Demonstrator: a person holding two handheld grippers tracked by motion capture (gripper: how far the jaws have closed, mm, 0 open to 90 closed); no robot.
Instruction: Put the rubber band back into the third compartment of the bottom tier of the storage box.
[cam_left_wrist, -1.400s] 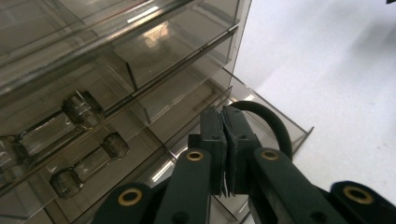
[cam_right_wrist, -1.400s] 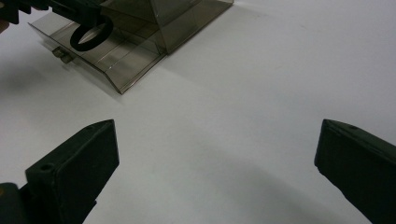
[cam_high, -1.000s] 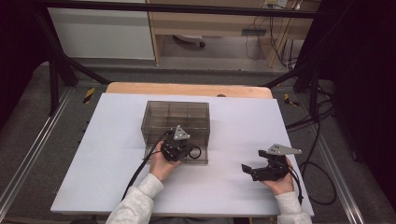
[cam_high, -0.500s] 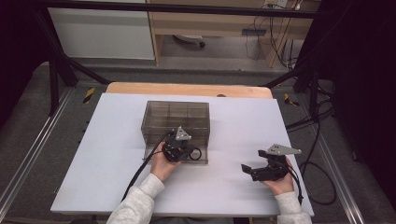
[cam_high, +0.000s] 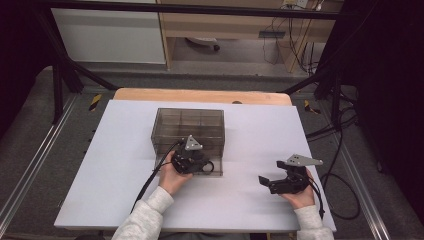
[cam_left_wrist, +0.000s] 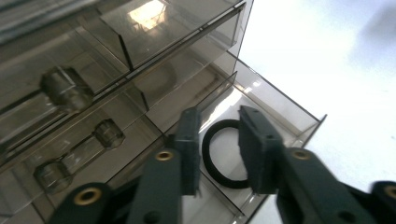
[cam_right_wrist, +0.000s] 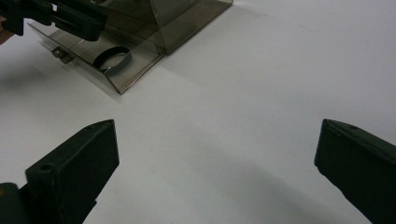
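A smoky clear drawer box (cam_high: 187, 125) stands mid-table. Its lower front drawer (cam_left_wrist: 280, 109) is pulled out, and a black ring (cam_left_wrist: 208, 156) lies flat on the drawer's floor. My left gripper (cam_left_wrist: 219, 128) hovers over that drawer. Its jaws have just been opening, and the ring shows through the gap below them with neither pad pressing on it. From above, the left gripper (cam_high: 202, 162) sits at the box's front edge. My right gripper (cam_high: 265, 181) rests open on the table to the right, with only bare table between its jaws (cam_right_wrist: 217, 140). The ring (cam_right_wrist: 103, 56) also shows in the right gripper view.
The white table (cam_high: 125, 150) has free room left and right of the box. The box's upper drawers with round knobs (cam_left_wrist: 65, 88) are closed. Cables (cam_high: 345, 190) hang off the right edge, and a shelf unit (cam_high: 235, 25) stands behind the table.
Both hands stay where they were. The left gripper's jaws look slightly further apart over the ring in the drawer.
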